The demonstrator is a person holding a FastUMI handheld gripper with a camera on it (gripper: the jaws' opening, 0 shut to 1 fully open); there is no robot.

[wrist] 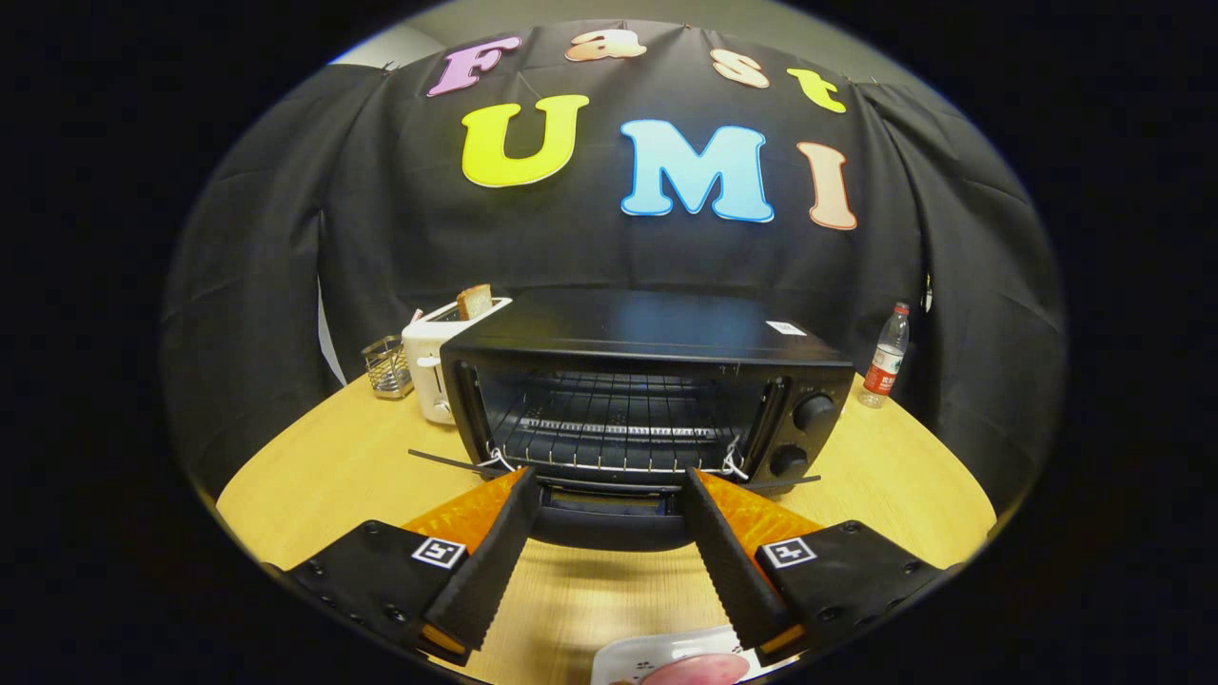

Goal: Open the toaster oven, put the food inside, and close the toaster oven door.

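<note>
The black toaster oven stands on the round wooden table just ahead of me. Its door is folded down flat toward me, and the wire rack inside lies bare. My gripper is open, the two ribbed black fingers spread wide on either side of the lowered door's front edge, with nothing held between them. Below the fingers, close to me, a white plate carries a pink piece of food, largely cut off from sight.
A white slot toaster with a bread slice sticking up stands left of the oven, and a small wire holder sits beside it. A water bottle stands at the oven's right. Bare table lies on both sides.
</note>
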